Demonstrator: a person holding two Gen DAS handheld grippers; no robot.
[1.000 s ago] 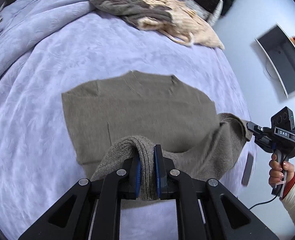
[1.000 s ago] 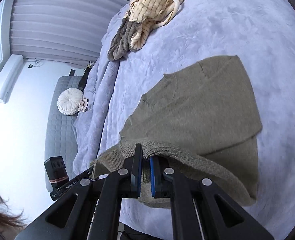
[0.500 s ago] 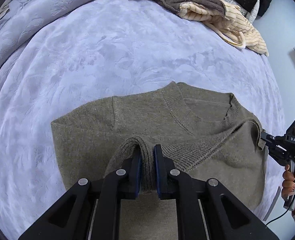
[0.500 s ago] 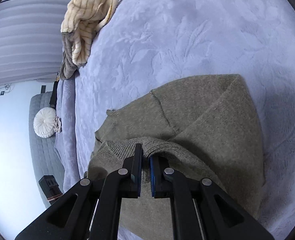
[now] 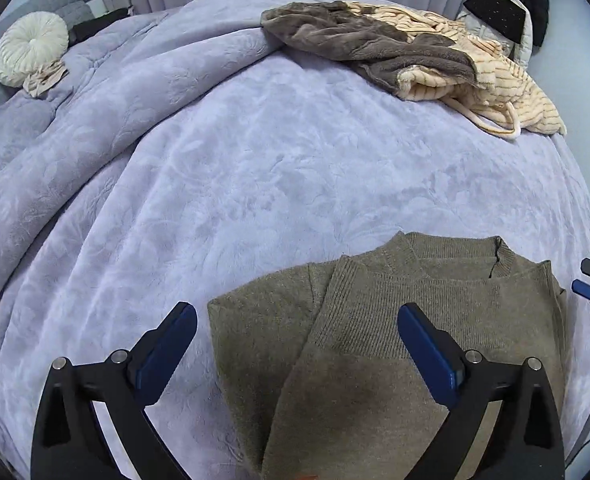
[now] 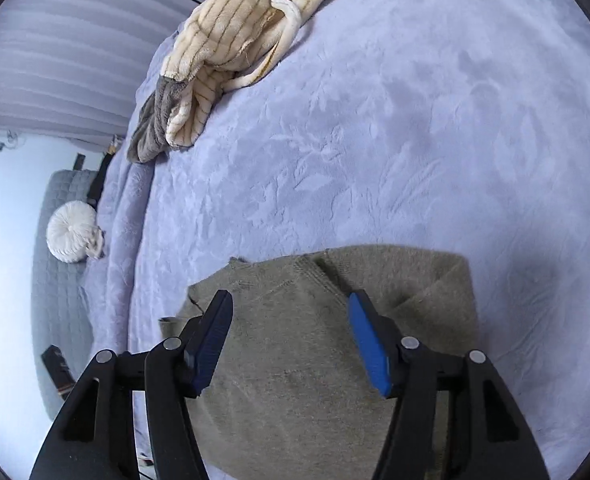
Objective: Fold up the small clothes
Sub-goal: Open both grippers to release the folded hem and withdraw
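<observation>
An olive-green knit sweater (image 5: 395, 320) lies flat on the lilac bedspread (image 5: 255, 168), its ribbed hem folded up to the neckline. My left gripper (image 5: 297, 314) hovers just above the sweater's near left part, jaws opening wide, nothing pressed between the blue pads. In the right wrist view the same sweater (image 6: 315, 360) lies folded under my right gripper (image 6: 291, 308), whose jaws are also opening with only flat cloth below them. The right gripper's blue-tipped fingers (image 5: 587, 290) show at the left view's far right edge.
A heap of cream ribbed and grey-brown fleece clothes (image 5: 395, 56) sits at the far side of the bed. A round white cushion (image 5: 31, 48) rests near the grey headboard. Bunched bedspread folds run along the left. Dark items hang at the top right.
Both grippers carried the sweater's hem forward over its body to the neckline and sank toward the bed. Both then let go: the jaws were shut on the hem and now stand apart.
</observation>
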